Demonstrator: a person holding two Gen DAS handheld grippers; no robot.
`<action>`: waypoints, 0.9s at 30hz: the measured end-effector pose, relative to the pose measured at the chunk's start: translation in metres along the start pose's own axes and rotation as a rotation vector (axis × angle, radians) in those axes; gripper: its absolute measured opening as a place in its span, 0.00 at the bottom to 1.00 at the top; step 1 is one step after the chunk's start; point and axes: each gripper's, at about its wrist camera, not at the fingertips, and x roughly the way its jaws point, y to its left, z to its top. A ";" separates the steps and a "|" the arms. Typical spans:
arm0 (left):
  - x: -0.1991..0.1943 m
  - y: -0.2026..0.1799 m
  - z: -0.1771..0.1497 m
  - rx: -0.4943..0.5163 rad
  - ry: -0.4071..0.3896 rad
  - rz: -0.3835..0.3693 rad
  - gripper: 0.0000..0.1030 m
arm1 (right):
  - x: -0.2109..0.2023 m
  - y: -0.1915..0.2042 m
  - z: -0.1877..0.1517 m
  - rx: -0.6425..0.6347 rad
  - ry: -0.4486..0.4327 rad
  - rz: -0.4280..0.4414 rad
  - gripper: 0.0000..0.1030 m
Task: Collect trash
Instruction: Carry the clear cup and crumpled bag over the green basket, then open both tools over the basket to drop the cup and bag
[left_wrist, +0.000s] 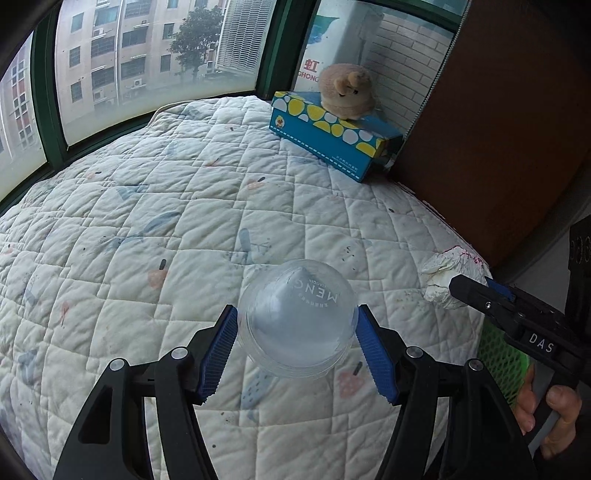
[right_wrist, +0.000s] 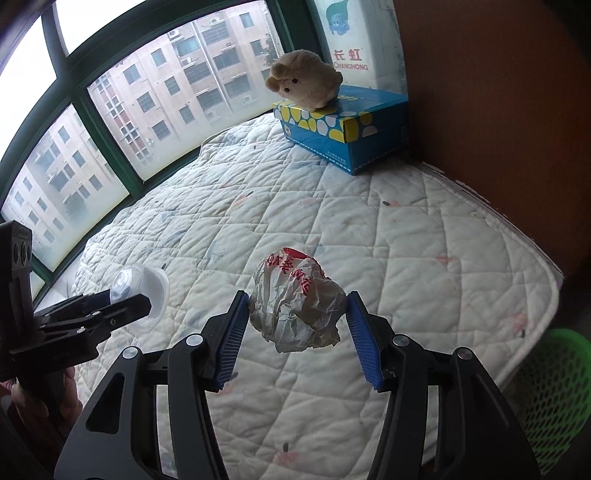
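Pinched between the blue pads of the left tool (left_wrist: 297, 325) is a clear plastic cup (left_wrist: 295, 317), held above the quilted bed (left_wrist: 184, 184) with its printed base turned toward the camera. A crumpled paper wrapper (right_wrist: 295, 306) with red lettering is gripped by the right tool (right_wrist: 294, 325) — both pads are pressed against its sides — and it too is carried clear of the quilt. Beside the bed's edge, at the right, a green mesh basket (right_wrist: 554, 387) is seen. At the far corner a blue tissue box (right_wrist: 343, 125) is set on the bed, with a plush toy (right_wrist: 303, 83) resting on top.
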 end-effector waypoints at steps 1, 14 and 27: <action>-0.002 -0.007 -0.002 0.009 -0.001 -0.005 0.61 | -0.006 -0.002 -0.004 0.005 -0.003 0.000 0.53; -0.013 -0.094 -0.031 0.122 0.015 -0.092 0.61 | -0.087 -0.049 -0.062 0.080 -0.067 -0.092 0.53; -0.005 -0.186 -0.050 0.257 0.047 -0.184 0.61 | -0.148 -0.128 -0.116 0.233 -0.088 -0.227 0.53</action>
